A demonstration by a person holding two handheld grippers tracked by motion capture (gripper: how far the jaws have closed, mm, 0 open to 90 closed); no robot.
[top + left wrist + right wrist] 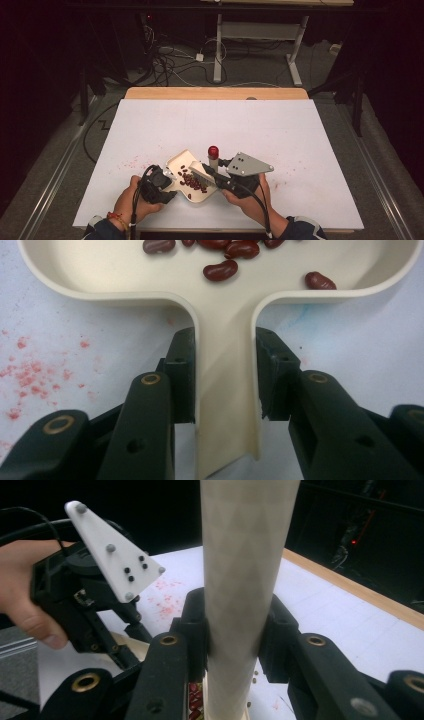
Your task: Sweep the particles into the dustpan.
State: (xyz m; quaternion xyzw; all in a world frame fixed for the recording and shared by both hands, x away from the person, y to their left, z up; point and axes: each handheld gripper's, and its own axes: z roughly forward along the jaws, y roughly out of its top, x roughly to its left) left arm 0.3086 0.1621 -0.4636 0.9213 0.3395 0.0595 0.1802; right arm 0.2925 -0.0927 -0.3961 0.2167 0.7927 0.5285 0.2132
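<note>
While beans (220, 270) lie ahead, the dustpan's handle (226, 390) sits clamped between the left gripper's (225, 375) fingers (181, 375).

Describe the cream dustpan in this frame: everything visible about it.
The dustpan is a small cream-coloured pan, plastic by the look, with a raised rounded rim and a flat straight handle. It lies on the white table near the front edge. The left gripper is shut on the handle, a jaw pressing each side. Dark red kidney beans lie scattered inside. In the high view the brush held by the right gripper reaches over the pan's open edge among the beans.
</note>
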